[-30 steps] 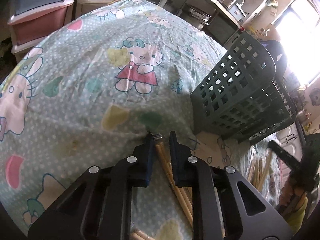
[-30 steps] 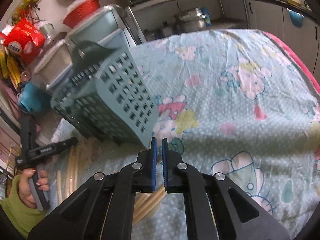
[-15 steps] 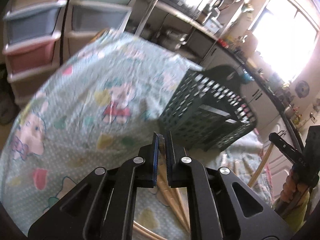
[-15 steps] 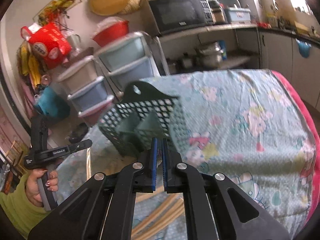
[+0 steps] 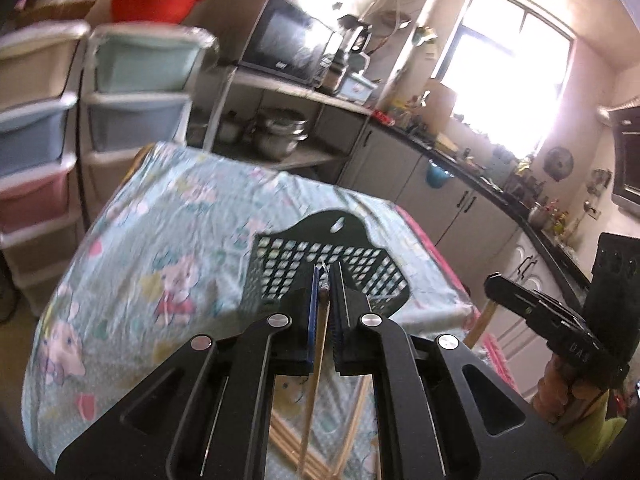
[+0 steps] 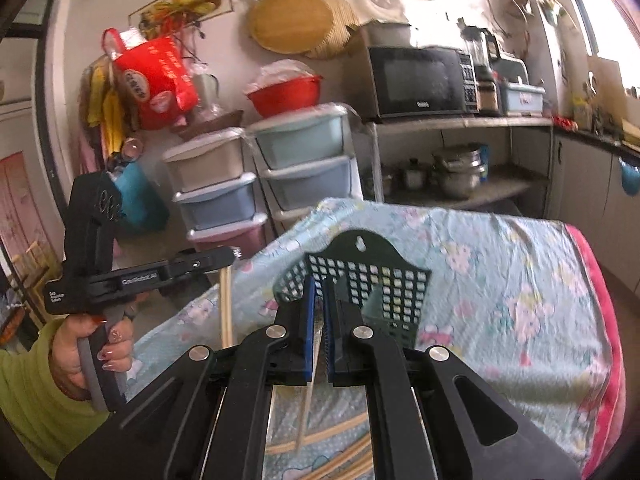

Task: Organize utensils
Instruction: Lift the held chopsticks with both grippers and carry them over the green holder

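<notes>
Here each gripper's fingers clamp one chopstick: left gripper [image 5: 327, 280], right gripper [image 6: 318, 286], before the utensil basket [image 6: 372, 280].

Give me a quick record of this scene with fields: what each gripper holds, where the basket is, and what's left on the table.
left gripper: shut on a chopstick
right gripper: shut on a chopstick
basket: dark green, on the cloth, beyond both grippers
left on table: loose chopsticks below the grippers
</notes>
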